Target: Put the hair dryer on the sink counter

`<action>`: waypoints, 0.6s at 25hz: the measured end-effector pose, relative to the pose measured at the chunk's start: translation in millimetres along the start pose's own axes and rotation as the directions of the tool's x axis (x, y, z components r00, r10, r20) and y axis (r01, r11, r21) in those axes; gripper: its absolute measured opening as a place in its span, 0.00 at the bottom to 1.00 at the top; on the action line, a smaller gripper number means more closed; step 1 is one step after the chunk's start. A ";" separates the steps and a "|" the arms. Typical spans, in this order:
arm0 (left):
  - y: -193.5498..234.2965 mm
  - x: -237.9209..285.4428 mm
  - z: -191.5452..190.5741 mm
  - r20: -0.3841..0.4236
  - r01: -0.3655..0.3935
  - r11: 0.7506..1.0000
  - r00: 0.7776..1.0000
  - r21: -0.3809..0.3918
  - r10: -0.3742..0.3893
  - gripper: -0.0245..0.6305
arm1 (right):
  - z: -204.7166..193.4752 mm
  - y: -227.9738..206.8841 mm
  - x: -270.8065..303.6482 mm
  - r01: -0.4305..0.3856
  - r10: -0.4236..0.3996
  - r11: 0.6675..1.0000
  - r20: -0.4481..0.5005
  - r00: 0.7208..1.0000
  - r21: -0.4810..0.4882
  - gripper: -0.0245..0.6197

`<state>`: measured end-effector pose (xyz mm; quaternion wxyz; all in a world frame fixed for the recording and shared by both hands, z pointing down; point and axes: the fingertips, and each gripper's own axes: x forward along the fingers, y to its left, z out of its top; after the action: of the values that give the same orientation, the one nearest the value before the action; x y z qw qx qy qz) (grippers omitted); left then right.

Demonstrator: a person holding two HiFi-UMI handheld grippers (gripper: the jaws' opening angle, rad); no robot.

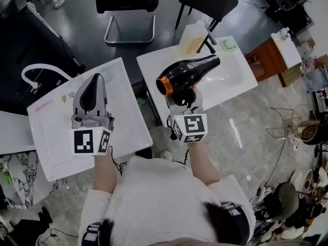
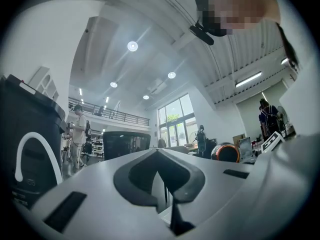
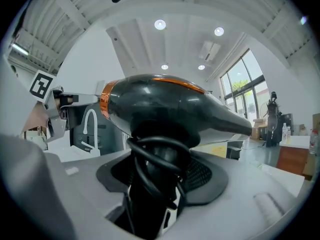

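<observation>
A black hair dryer (image 1: 187,72) with an orange ring at its rear stands up from my right gripper (image 1: 183,97), nozzle toward the right. The jaws are shut on its handle (image 3: 160,159), which has the black cord wound around it. It hangs over the near left corner of a white counter with a basin (image 1: 230,81). My left gripper (image 1: 97,78) hovers over a second white counter (image 1: 123,106) that carries a white faucet (image 1: 36,73). Its fingertips meet and hold nothing. The left gripper view also shows the dryer's orange end (image 2: 226,152).
A pale yellow bottle (image 1: 193,37) and a green soap dish (image 1: 228,44) sit at the back of the right counter. A dark gap separates the two counters. Black chairs (image 1: 128,4) stand behind, a wooden cabinet (image 1: 266,58) and a wire rack (image 1: 292,122) to the right.
</observation>
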<state>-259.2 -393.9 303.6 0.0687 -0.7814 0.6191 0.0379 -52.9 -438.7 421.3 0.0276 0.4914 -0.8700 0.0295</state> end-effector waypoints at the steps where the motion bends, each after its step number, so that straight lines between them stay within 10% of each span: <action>1: 4.7 4.9 -4.0 -0.005 0.008 1.000 1.000 -0.004 -0.008 0.04 | -7.0 0.7 9.3 0.004 -0.004 1.000 -0.020 1.000 0.003 0.47; 15: 43.4 45.2 -63.4 -0.099 0.074 0.994 0.992 -0.074 -0.081 0.04 | -122.1 -4.6 99.1 0.057 -0.041 0.998 -0.348 0.937 0.037 0.47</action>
<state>-292.7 -457.0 357.0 0.0107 -0.8077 0.5892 0.0170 -97.7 -516.1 550.7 0.1696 0.5005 -0.8381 0.1352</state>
